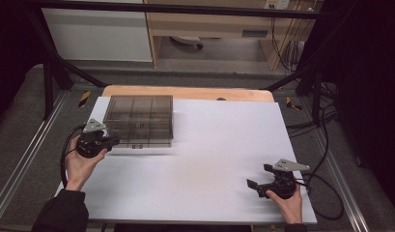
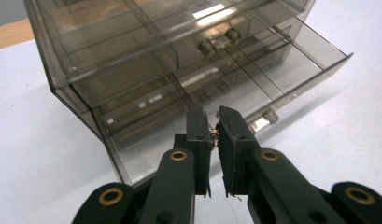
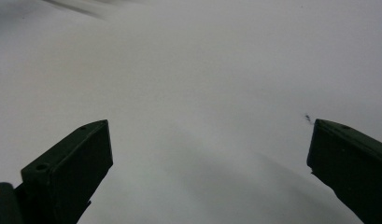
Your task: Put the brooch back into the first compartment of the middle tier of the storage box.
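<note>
Left gripper (image 2: 215, 133) fingers (image 2: 198, 135) are pinched nearly together on a tiny knob (image 2: 213, 135) at the front of the lowest drawer (image 2: 188, 116), which sticks out of the smoky clear drawer box (image 1: 139, 121). Right gripper (image 1: 260, 176) has jaws spread wide, holding nothing, well away from the box over the white table (image 1: 204, 159).

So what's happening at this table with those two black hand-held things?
A person holds a black two-jaw tool in each hand over a white table. The left tool has its jaws nearly together, pinching something small and brassy at the front of a smoky transparent plastic drawer box, whose lower drawer stands partly pulled out. What exactly is pinched is too small to tell. The right tool rests open over bare table, apart from the box.
</note>
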### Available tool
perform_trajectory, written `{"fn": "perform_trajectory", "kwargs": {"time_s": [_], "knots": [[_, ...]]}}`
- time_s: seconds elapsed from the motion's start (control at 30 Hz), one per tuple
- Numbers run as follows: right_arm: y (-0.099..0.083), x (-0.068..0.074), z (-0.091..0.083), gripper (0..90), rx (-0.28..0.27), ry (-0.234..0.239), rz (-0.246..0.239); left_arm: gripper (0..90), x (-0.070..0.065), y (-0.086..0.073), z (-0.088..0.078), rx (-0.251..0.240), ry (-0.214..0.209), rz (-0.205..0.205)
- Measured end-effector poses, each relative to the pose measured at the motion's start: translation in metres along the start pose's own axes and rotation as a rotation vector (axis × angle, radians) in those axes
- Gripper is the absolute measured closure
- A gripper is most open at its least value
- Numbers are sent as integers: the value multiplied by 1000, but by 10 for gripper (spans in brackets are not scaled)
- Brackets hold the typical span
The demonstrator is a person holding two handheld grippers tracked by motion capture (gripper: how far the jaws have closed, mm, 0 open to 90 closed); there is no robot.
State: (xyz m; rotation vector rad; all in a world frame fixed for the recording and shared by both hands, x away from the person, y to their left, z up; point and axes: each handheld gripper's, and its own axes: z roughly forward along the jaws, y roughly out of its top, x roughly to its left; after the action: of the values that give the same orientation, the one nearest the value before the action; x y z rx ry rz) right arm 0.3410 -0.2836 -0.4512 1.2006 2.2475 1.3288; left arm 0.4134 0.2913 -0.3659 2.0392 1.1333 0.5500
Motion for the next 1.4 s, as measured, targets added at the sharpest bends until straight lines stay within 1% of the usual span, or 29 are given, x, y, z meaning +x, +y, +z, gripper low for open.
{"fn": "perform_trajectory", "kwargs": {"time_s": [0.1, 0.17, 0.3, 0.47, 0.6, 0.67, 0.7, 0.73, 0.97, 1.03, 1.1, 1.2, 1.3, 1.4], "knots": [[0, 0, 0, 6, -3, 0, 3, 826, 4, 3, 3, 4, 8, -3], [0, 0, 0, 6, -1, -1, 2, 826, 6, 4, 5, 10, 9, -17], [0, 0, 0, 5, -1, 0, 1, 826, 11, 5, 11, 21, 16, -30], [0, 0, 0, 5, 0, -1, 1, 826, 17, 4, 21, 40, 25, -51], [0, 0, 0, 6, 1, -1, -2, 826, 20, 3, 28, 53, 34, -57], [0, 0, 0, 6, 1, 0, -1, 826, 21, 3, 31, 54, 40, -49], [0, 0, 0, 6, 0, 0, -1, 826, 20, 3, 32, 58, 41, -55], [0, 0, 0, 6, 1, 0, -1, 826, 21, 3, 34, 57, 43, -49], [0, 0, -1, 5, -1, 0, 0, 824, 18, 2, 40, 83, 41, -38], [0, 0, -1, 6, -2, 0, 0, 822, 18, 2, 41, 84, 46, -32], [0, 0, -1, 6, -1, 0, 0, 818, 18, 2, 41, 85, 41, -33], [0, 0, -1, 6, -1, 1, 1, 773, 19, 3, 41, 84, 49, -31], [0, 0, -1, 5, -2, 1, 0, 743, 19, 3, 39, 71, 48, -42], [0, 0, -1, 5, -2, 1, -2, 710, 18, 4, 35, 64, 48, -38]]}}
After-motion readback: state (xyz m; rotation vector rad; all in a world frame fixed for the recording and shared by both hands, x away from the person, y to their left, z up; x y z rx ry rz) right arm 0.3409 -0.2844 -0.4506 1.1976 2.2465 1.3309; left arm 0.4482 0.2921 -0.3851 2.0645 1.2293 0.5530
